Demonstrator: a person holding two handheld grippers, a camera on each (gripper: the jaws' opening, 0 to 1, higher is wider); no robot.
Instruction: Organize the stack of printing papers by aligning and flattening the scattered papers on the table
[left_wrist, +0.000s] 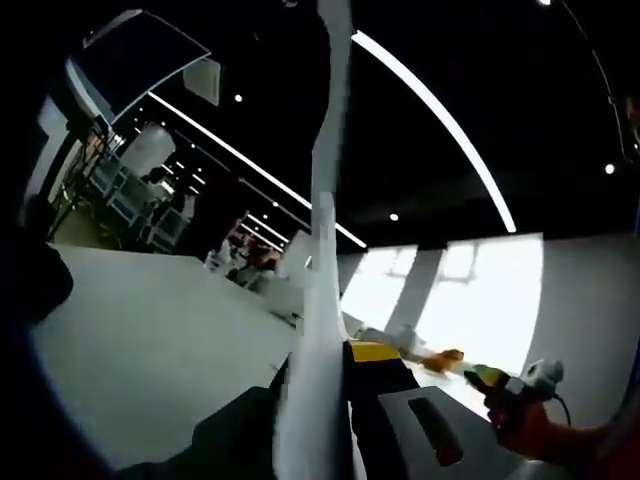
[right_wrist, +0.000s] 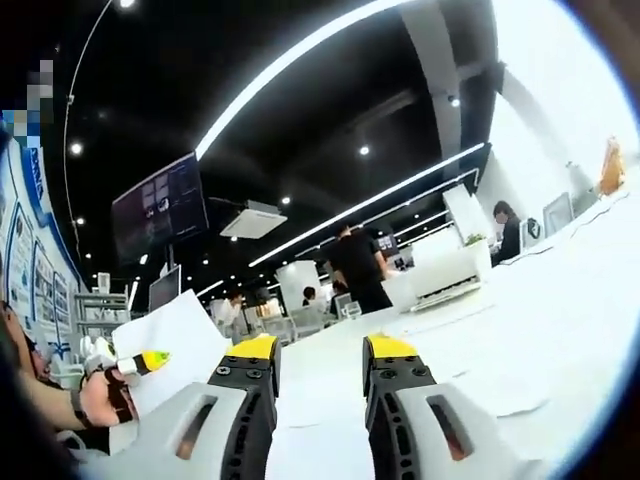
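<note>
A sheaf of white printing paper (left_wrist: 322, 300) stands edge-on between the jaws of my left gripper (left_wrist: 325, 372), which is shut on its lower edge; the sheets rise to the top of the left gripper view. In the right gripper view the same paper (right_wrist: 178, 345) is held upright at the left by the left gripper (right_wrist: 140, 362) and a hand. My right gripper (right_wrist: 320, 365) is open, its yellow-tipped jaws apart with nothing between them, low over the white table (right_wrist: 570, 290). Loose sheets (right_wrist: 505, 395) lie flat on the table by its right jaw. The right gripper (left_wrist: 500, 382) also appears, held by a hand.
The long white table (left_wrist: 150, 330) runs far ahead. A person in black (right_wrist: 358, 265) stands beyond its far end and another (right_wrist: 508, 232) sits at a screen to the right. A dark monitor (right_wrist: 165, 205) hangs overhead. An orange object (left_wrist: 445, 358) lies further along the table.
</note>
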